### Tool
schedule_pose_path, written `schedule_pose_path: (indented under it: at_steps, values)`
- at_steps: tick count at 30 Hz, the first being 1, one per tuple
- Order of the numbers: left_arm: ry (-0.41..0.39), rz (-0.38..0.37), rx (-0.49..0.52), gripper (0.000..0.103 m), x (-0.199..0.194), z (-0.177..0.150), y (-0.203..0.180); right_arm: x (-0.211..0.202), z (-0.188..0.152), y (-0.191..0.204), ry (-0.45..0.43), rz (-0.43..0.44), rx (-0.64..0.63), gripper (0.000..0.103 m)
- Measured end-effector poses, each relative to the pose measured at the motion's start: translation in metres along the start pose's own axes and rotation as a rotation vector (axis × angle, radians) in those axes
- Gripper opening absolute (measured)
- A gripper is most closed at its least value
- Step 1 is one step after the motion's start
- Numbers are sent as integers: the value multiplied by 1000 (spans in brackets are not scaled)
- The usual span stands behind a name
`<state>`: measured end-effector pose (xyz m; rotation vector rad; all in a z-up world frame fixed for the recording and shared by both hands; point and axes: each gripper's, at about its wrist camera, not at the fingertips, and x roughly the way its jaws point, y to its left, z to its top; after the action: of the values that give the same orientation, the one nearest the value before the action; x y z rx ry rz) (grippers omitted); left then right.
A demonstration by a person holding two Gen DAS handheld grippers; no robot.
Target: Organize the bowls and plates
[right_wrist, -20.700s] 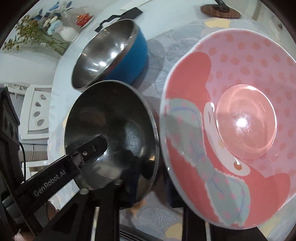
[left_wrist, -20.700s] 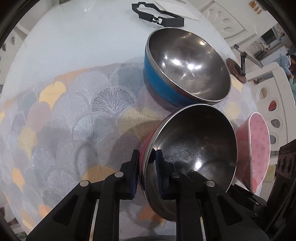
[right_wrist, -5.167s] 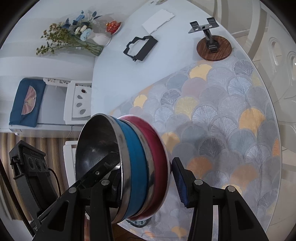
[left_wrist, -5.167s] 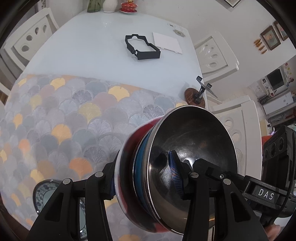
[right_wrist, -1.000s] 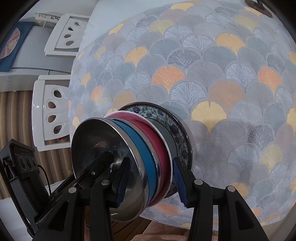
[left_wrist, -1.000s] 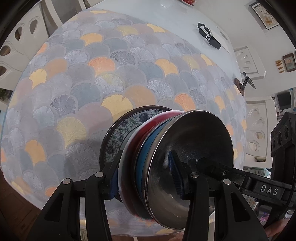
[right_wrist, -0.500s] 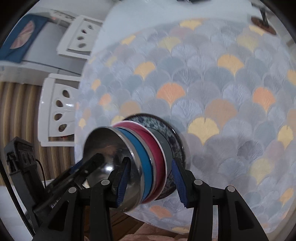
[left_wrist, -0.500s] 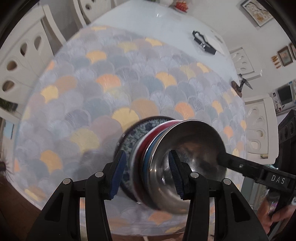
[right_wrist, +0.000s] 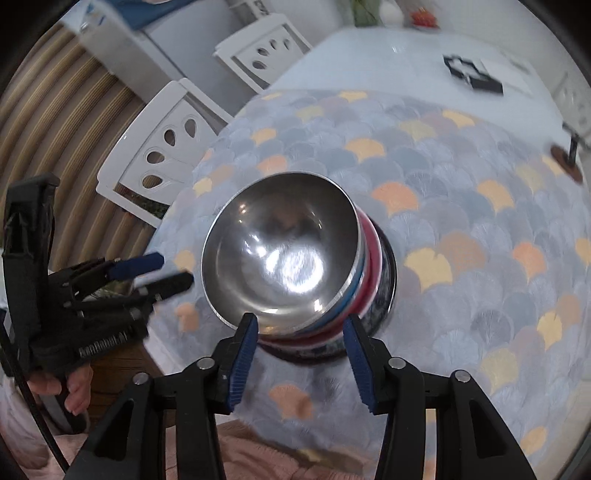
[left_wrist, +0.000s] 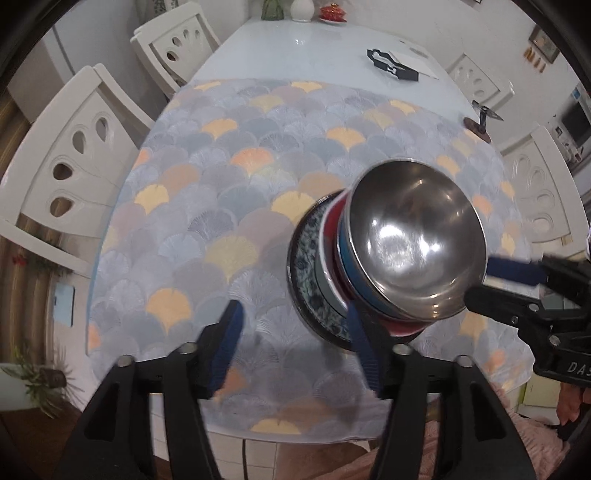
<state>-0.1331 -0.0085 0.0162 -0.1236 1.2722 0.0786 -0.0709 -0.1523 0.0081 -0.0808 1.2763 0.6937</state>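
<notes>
The stack (left_wrist: 391, 254) stands on the cloth (left_wrist: 229, 206) near the table's front edge. At the bottom is a patterned plate (left_wrist: 304, 266). On it sits a red bowl (left_wrist: 334, 221), then a blue bowl (left_wrist: 349, 258), and on top a steel bowl (left_wrist: 417, 236) with its shiny inside open to the cameras. In the right wrist view the same steel bowl (right_wrist: 280, 254) hides most of the bowls under it; only thin blue and red bands show at its right side.

The left gripper (left_wrist: 295, 347) is apart and holds nothing. Its right finger stands just in front of the plate's near rim, and its left finger is over bare cloth. The right gripper (right_wrist: 299, 354) is also apart and empty, with one blue pad at each side of the stack's near edge; whether the pads touch the stack I cannot tell. Each gripper shows in the other's view, at the side of the stack.

White chairs (left_wrist: 74, 155) stand around the table. On the bare table top (left_wrist: 303, 48) behind the cloth lie a black frame (left_wrist: 391, 66) and a white sheet (left_wrist: 417, 61). A small stand on a round wooden base (left_wrist: 478, 125) is at the cloth's far right edge. A vase (left_wrist: 301, 7) and a red dish (left_wrist: 332, 11) stand at the far end.
</notes>
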Motion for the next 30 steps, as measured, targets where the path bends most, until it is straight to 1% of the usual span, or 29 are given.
schedule_pose_path:
  at_steps: [1, 3, 4, 5, 7, 10, 13, 18, 22, 30]
  values:
    - [2, -1, 2, 69, 2, 1, 0, 1, 1, 1, -6, -13, -9, 58]
    - [3, -5, 6, 76, 4, 2, -2, 5, 3, 1, -1, -23, -23, 62]
    - [-6, -4, 10, 77, 4, 3, -2, 7, 4, 1, 2, -29, -26, 71]
    - [-21, 4, 14, 77, 3, 4, -1, 8, 4, 2, -5, -34, -31, 86]
    - [-41, 15, 10, 77, 5, 4, 0, 7, 4, 2, -51, -39, -38, 98]
    - [-51, 17, -1, 78, 7, 5, 3, 7, 5, 2, -75, -41, -34, 103]
    - [-56, 22, -5, 78, 9, 6, 3, 8, 6, -1, -84, -50, -25, 103]
    - [-61, 50, 17, 77, 11, 7, -1, 9, 6, -2, -85, -45, -17, 103]
    - [-48, 51, 30, 77, 15, 5, -3, 11, 5, 1, -76, -45, -28, 103]
    - [-47, 46, 34, 77, 15, 1, -5, 15, 3, 5, -61, -45, -45, 103]
